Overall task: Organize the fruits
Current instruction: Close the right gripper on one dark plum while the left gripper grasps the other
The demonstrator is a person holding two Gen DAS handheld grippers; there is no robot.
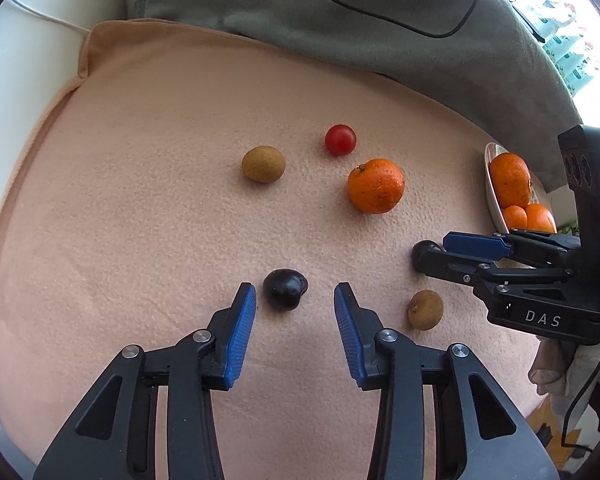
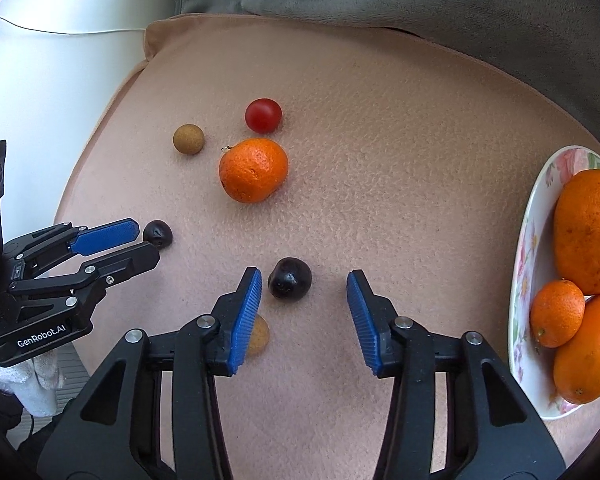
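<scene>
Found the left tool (image 1: 295, 308) released over a peach fleece blanket (image 1: 140, 200), with a glossy dark round fruit (image 1: 285, 289) at its blue tips, below and left of the loose dimpled orange tangerine (image 1: 376, 186); pads not pressing. Found the right tool (image 2: 305, 296) likewise unclenched, with a second dark round fruit (image 2: 290, 283) between its tips, below that tangerine, close to one pad. Noted a small red tomato (image 1: 340, 139) just above the tangerine and a floral white plate (image 2: 540, 208) of oranges well to its right.

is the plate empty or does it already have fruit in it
Not empty: the flowered plate already holds three oranges, seen in both wrist views.
</scene>
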